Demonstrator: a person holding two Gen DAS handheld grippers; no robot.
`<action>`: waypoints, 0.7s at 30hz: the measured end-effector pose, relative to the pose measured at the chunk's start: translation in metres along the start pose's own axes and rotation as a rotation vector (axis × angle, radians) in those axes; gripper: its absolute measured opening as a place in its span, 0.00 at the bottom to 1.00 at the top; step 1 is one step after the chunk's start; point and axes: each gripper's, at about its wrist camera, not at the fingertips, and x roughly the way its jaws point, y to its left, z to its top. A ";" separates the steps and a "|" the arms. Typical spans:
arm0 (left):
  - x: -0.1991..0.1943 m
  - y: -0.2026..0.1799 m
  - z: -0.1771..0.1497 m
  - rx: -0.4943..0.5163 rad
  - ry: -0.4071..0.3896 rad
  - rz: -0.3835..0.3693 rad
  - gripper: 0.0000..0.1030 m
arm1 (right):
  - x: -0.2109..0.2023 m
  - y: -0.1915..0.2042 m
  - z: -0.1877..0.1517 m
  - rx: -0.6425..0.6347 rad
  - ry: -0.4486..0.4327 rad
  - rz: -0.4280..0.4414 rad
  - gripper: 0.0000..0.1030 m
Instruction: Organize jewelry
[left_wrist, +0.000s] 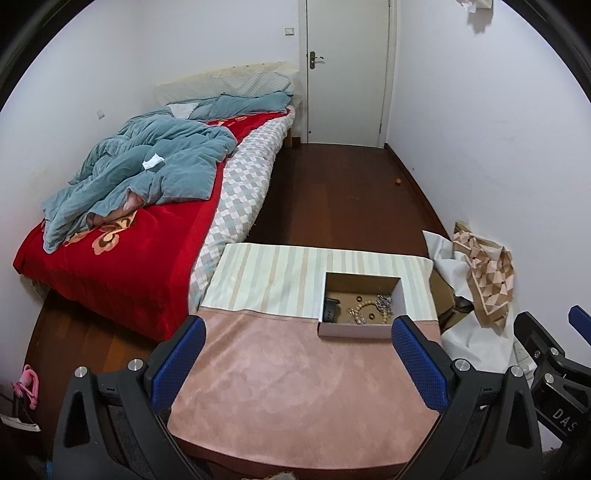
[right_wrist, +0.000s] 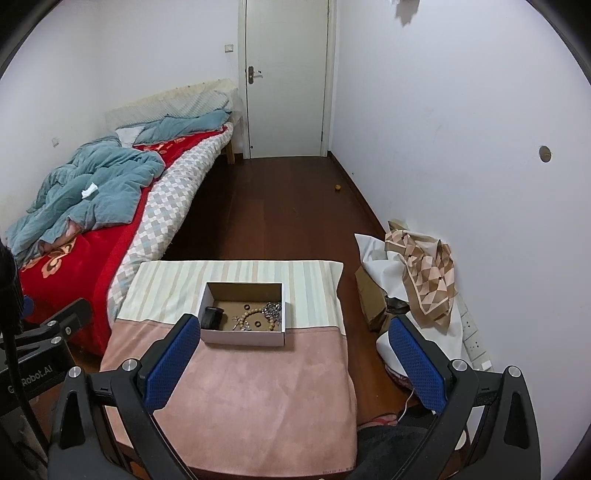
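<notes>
Ahead of your left gripper (left_wrist: 298, 363), gaping wide and empty, the cardboard box (left_wrist: 359, 329) holds the jewelry (left_wrist: 369, 308), apparently all unsorted. From the right view, your right gripper (right_wrist: 291, 363), equally wide and empty, hovers short of that box (right_wrist: 243, 336); sorting looks unstarted.

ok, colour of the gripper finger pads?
Blue, with a fine mesh texture, on both the left gripper and right gripper; clearest in the right wrist view.

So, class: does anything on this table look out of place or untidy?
Yes. Inside the cardboard box, the jewelry lies jumbled: a bead bracelet, silver chain and loose rings share one undivided space.
</notes>
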 end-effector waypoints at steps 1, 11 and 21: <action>0.006 -0.001 0.002 0.003 0.007 0.001 1.00 | 0.005 0.000 0.002 0.000 0.006 -0.002 1.00; 0.051 -0.009 0.014 0.028 0.098 0.016 1.00 | 0.067 0.000 0.018 -0.012 0.102 -0.027 1.00; 0.070 -0.015 0.017 0.016 0.158 -0.014 1.00 | 0.095 -0.002 0.019 0.001 0.157 -0.021 1.00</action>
